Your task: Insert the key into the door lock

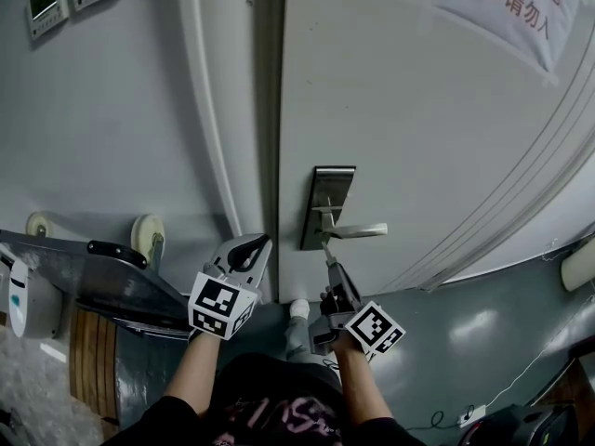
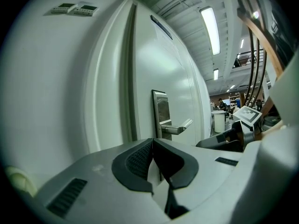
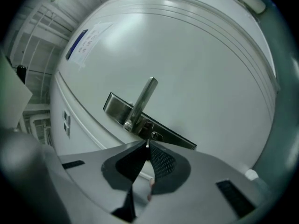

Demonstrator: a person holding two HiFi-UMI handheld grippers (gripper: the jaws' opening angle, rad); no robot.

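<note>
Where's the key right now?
In the right gripper view, the key sits pinched in the right claw, its tip right by the keyhole on the lock plate, beside the door handle.

The glossy grey floor [image 1: 483,333] runs up to the door [image 1: 418,110] on the far side. A small white plug [image 1: 468,417] on a thin cable lies on it at the near right, and a grey cart [image 1: 102,282] stands at the left.
</note>
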